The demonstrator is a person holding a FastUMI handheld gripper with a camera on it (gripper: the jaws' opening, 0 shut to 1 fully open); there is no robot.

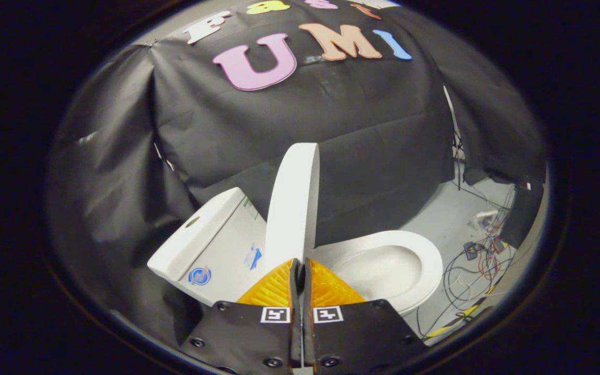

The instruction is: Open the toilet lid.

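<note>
A white toilet stands against the black cloth wall. Its lid point(292, 208) is raised, nearly upright, and rises just beyond my fingertips, between the tank point(211, 239) to the left and the bowl to the right. The seat ring point(427, 260) is down and the bowl point(383, 271) inside it is exposed. My gripper point(300, 261) is shut, its two fingers pressed together with only a thin slit between them. The tips sit right at the lid's lower near edge; I cannot tell whether they touch it.
The tank's lid has a round flush button point(192, 221) on top and stickers on its side. A tangle of cables and small electronics point(479, 260) lies on the pale floor to the right of the bowl. Black cloth hangs close behind and to the left.
</note>
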